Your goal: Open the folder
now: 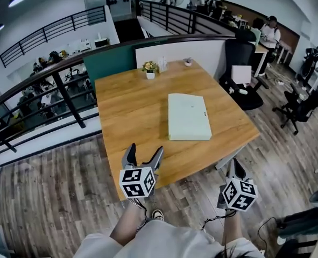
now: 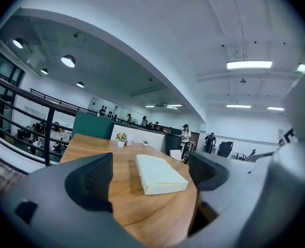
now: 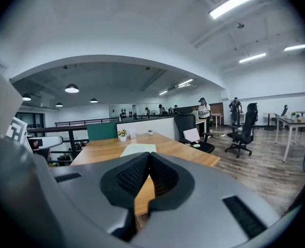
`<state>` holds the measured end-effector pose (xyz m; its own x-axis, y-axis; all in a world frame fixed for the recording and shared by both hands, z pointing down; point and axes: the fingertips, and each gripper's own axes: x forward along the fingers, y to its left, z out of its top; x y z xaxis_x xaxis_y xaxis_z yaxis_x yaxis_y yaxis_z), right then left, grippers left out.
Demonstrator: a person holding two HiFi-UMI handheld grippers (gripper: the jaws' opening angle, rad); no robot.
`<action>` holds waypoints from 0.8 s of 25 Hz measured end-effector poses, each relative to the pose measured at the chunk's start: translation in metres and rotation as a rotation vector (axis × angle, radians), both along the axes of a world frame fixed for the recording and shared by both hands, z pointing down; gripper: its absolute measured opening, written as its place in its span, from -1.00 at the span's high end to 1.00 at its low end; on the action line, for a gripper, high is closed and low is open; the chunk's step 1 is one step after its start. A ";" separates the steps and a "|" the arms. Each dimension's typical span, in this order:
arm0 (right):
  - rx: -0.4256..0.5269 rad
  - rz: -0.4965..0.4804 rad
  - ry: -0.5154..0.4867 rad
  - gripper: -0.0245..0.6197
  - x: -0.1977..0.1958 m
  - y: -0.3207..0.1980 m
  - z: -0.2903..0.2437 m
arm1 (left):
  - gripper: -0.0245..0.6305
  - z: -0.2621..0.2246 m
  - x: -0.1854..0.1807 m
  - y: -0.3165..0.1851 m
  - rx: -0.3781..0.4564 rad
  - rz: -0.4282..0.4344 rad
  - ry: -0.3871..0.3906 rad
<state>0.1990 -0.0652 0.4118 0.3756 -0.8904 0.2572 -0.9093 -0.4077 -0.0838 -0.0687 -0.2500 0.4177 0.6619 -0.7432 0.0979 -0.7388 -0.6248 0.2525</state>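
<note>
A pale green folder (image 1: 189,116) lies shut and flat on the wooden table (image 1: 132,112), right of its middle. The left gripper view shows the folder (image 2: 160,173) ahead between the open jaws. My left gripper (image 1: 144,153) stands open over the table's near edge, well short of the folder. My right gripper (image 1: 237,168) hangs off the table's near right corner with its jaws together and nothing between them. In the right gripper view the folder (image 3: 138,149) lies far ahead, beyond the shut pads (image 3: 148,172).
A small potted plant (image 1: 150,69) and a little bowl (image 1: 188,62) stand at the table's far edge by a low partition (image 1: 180,50). Black office chairs (image 1: 244,74) stand to the right. A railing (image 1: 46,98) runs along the left. People sit at desks far behind.
</note>
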 end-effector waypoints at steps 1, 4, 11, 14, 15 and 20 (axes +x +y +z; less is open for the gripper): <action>0.001 0.002 0.009 0.92 -0.001 -0.011 -0.003 | -0.49 -0.002 0.001 -0.010 0.006 0.007 0.000; -0.012 -0.010 0.050 0.92 -0.010 -0.042 -0.006 | -0.49 -0.005 0.001 -0.040 0.016 0.018 0.003; -0.060 -0.014 0.056 0.92 -0.012 -0.083 0.007 | -0.49 0.019 0.007 -0.077 -0.042 0.039 -0.006; -0.069 -0.009 0.041 0.92 -0.003 -0.096 0.012 | -0.49 0.029 0.011 -0.088 -0.064 0.038 -0.020; -0.068 -0.011 0.034 0.92 -0.001 -0.100 0.013 | -0.49 0.031 0.012 -0.092 -0.070 0.037 -0.023; -0.055 -0.025 0.016 0.92 0.015 -0.117 0.012 | -0.49 0.034 0.034 -0.108 -0.082 0.034 -0.026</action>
